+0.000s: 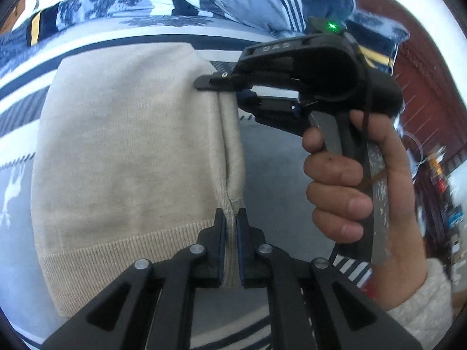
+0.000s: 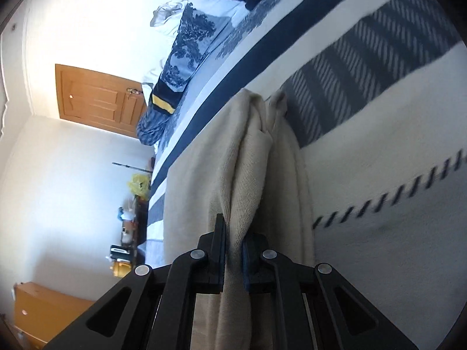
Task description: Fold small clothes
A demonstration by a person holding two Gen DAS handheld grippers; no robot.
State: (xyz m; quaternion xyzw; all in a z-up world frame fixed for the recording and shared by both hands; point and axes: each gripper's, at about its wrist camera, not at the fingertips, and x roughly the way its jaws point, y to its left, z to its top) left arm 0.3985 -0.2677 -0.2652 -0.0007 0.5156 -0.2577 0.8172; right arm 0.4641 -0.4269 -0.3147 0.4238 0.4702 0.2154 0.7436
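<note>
On striped bedding (image 1: 175,29), folded beige knit sweater (image 1: 131,145), ribbed hem.

Right gripper (image 2: 233,233) jaws clamped on bunched beige sweater (image 2: 248,157), over striped bedspread (image 2: 379,134).

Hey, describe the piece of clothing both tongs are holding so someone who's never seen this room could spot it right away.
Start at the bed with its blue-and-white striped bedspread. On it lies a beige knit sweater, its edge pinched by the left tongs and the right tongs. It is the only plain, unpatterned fabric there, with a ribbed hem.
</note>
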